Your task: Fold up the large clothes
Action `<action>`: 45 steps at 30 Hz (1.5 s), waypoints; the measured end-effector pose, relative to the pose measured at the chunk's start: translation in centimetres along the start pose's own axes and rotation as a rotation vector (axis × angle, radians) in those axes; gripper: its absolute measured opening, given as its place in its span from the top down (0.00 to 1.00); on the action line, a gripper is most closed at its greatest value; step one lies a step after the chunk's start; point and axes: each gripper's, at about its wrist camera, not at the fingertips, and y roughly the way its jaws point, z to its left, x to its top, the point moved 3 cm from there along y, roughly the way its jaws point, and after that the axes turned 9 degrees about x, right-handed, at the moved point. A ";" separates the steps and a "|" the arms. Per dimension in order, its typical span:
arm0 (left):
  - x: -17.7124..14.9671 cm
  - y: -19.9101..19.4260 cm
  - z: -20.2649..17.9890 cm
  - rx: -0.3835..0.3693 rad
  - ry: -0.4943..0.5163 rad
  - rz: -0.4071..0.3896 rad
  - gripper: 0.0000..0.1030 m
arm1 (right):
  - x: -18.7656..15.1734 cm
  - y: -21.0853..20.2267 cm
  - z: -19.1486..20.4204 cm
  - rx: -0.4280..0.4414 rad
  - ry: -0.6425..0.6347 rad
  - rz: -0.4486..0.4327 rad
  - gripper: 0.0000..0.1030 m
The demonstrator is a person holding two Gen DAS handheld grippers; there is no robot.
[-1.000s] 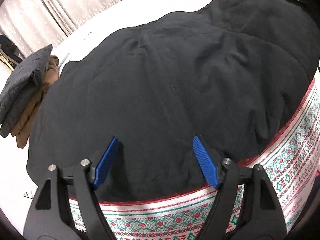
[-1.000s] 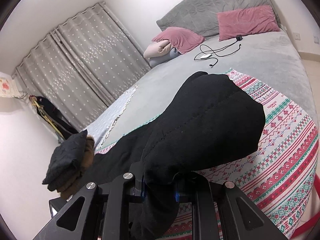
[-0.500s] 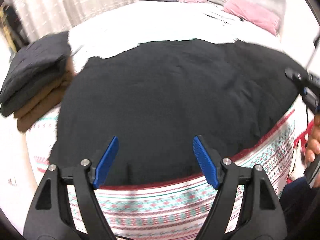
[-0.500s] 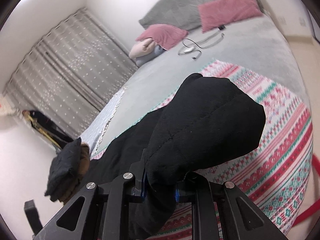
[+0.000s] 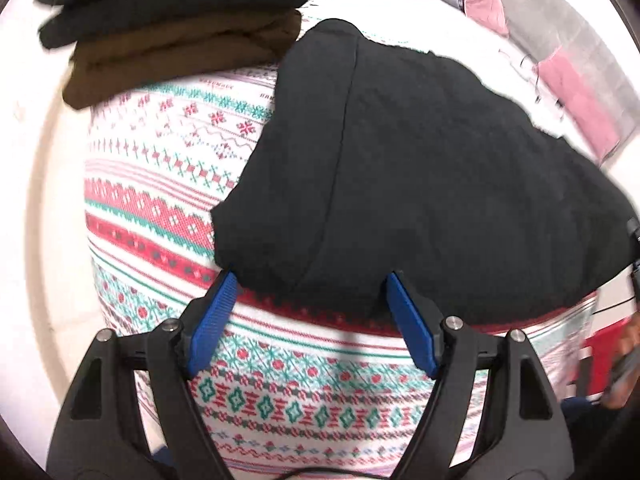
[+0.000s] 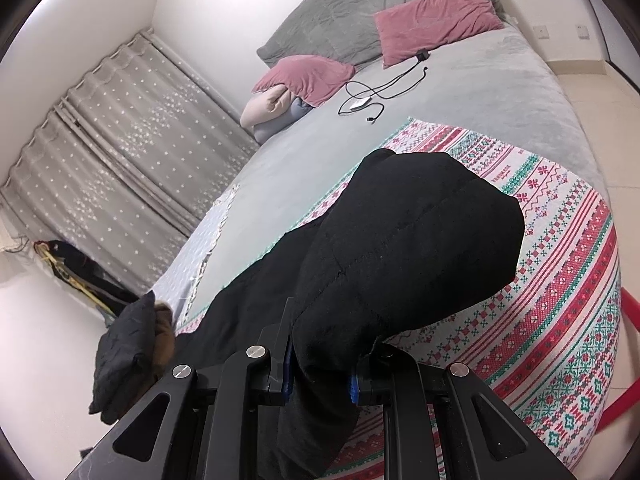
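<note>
The black quilted coat (image 5: 420,176) lies spread across the patterned blanket (image 5: 168,216) at the foot of the bed, its long seam running from the near edge up toward the pillows. The left gripper (image 5: 312,320) hangs over that near edge with its blue pads wide apart and nothing between them; the coat's near-left corner sits just ahead, right at the tip of the left-hand pad, hem running off to the right between the fingers. So the corner lies forward and a touch left of the claw.

Over on the other side, the right gripper (image 6: 320,376) is clamped tight on a bunched fold of the coat (image 6: 400,248), lifting that end clear of the blanket (image 6: 560,280).

A stack of folded garments (image 5: 180,32) waits at the blanket's far-left corner. Looks like the left one needs only a short push forward onto that hem corner to pair with the right.
</note>
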 end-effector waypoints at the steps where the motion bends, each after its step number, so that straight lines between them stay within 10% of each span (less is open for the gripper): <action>1: 0.2 -0.2 0.1 -0.005 -0.005 -0.006 0.25 | 0.0 0.1 0.4 -0.007 -0.012 -0.008 0.82; 14: 2.3 -4.7 6.2 -0.081 -0.165 -0.066 0.25 | -1.5 0.9 7.5 -0.127 -0.347 -0.116 0.82; 25: 3.9 -5.2 9.1 -0.139 -0.232 -0.079 0.25 | -13.4 4.5 25.1 -0.034 -1.107 -0.226 0.82; 35: 4.5 -4.8 10.4 -0.161 -0.270 -0.067 0.25 | -33.8 14.4 28.6 0.072 -1.590 0.177 0.82; 40: 4.5 -4.7 10.0 -0.171 -0.250 -0.060 0.25 | -33.9 14.9 28.5 0.046 -1.585 0.192 0.76; 45: 4.8 -4.9 9.3 -0.225 -0.249 -0.077 0.25 | -31.3 11.5 28.9 0.222 -1.461 0.350 0.57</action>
